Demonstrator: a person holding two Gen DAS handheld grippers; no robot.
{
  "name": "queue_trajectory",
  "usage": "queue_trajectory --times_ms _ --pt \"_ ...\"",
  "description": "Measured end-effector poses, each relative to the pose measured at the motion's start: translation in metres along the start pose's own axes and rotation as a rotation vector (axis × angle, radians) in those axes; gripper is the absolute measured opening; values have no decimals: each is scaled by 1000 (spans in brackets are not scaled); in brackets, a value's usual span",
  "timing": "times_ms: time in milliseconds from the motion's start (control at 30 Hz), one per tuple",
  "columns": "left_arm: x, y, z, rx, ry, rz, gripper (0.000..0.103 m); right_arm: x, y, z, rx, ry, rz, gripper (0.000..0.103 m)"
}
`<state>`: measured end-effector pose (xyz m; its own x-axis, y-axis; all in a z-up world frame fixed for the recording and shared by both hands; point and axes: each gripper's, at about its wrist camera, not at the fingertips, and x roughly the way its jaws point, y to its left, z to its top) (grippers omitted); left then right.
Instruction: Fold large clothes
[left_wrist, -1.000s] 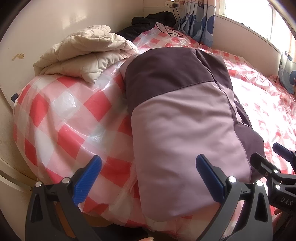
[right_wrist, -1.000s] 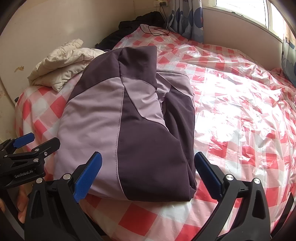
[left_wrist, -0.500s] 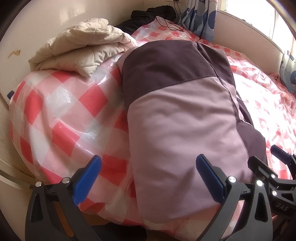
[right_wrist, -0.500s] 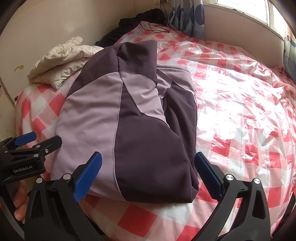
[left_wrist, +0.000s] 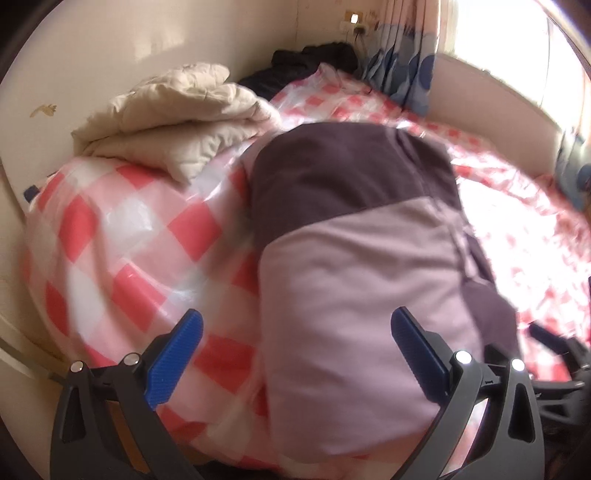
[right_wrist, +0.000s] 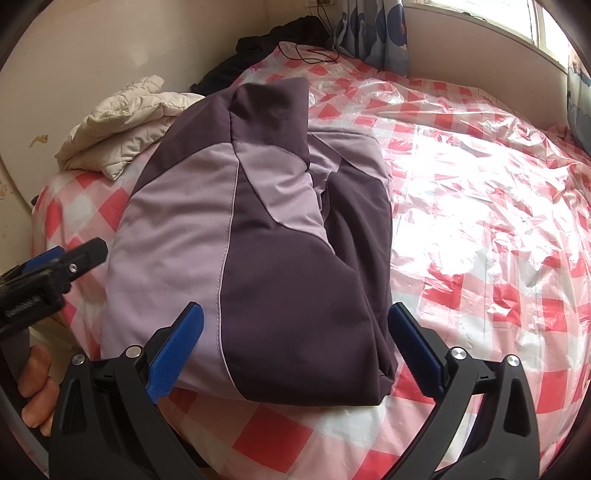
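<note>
Purple in two tones, lilac and plum: jacket (right_wrist: 255, 236) already folded into a long packet, lying on the bed (right_wrist: 480, 229) toward its 9 o'clock side, hood end at 12, hem at 6 near the bed's edge. Sleeves apparently tucked in; a plum flap laid along the 3 o'clock side. In the left view, same jacket (left_wrist: 354, 288), blurred, filling the centre and 3 o'clock half.

Left tongs (left_wrist: 295, 354) spread wide, nothing between the blue pads, hovering over the lilac hem corner and the checkered sheet (left_wrist: 122, 251). Right tongs (right_wrist: 293, 350) equally wide, empty, poised above the plum hem corner. Left tool also seen at 9 o'clock in the right view, a hand (right_wrist: 33, 391) gripping its handle at 8.

Judged stage: lengthwise folds done, crosswise fold pending. Next move, probably: lower both tongs onto the hem corners, pinch through all layers, lift and carry toward 12 to halve the packet. Called for: even height on both sides, and a bite clear of the slick plastic sheet beneath, likely to snag or slide.

Beyond: cream quilted coat (right_wrist: 122, 140) bunched at 10 o'clock, touching the jacket's shoulder; dark clothes (right_wrist: 258, 48) heaped at 12; curtain (right_wrist: 373, 33) at 1.
</note>
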<state>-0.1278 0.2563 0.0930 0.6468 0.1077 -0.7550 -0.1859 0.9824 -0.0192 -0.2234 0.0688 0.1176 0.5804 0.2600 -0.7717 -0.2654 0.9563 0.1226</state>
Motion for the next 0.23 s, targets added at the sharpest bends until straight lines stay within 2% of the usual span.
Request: queue_trajectory --times_ms 100,233 --pt "5 0 1 26 36 63 98 -5 -5 1 3 -7 -11 96" --pt "6 7 -1 8 51 53 98 -7 -10 1 11 -4 -20 96"
